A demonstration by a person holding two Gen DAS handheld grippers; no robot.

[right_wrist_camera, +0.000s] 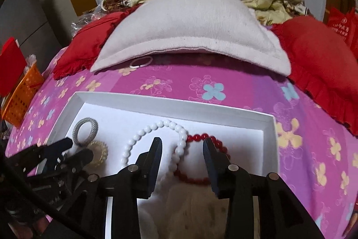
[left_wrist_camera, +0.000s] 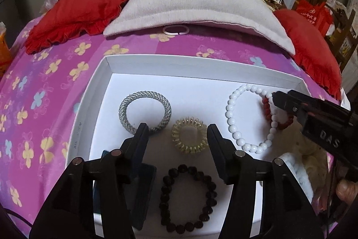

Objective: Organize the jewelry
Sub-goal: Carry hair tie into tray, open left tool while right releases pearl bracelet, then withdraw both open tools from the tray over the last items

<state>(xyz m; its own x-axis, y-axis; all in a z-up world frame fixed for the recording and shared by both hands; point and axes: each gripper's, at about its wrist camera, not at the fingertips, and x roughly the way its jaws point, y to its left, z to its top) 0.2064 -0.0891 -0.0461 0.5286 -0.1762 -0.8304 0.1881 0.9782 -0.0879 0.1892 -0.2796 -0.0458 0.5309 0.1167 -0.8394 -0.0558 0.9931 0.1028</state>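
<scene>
Left wrist | pink floral bedsheet (left_wrist_camera: 56, 82) (pillows behind) | white tray (left_wrist_camera: 94, 91) | both tools gaping, empty

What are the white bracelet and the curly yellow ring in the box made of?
The white bracelet looks like smooth, glossy round beads, maybe glass, stone or plastic; each bead shows a small shine. The curly ring looks like clear yellowish plastic coiled like a phone cord; you can see light through its loops. The white box looks like matte cardboard.
</scene>
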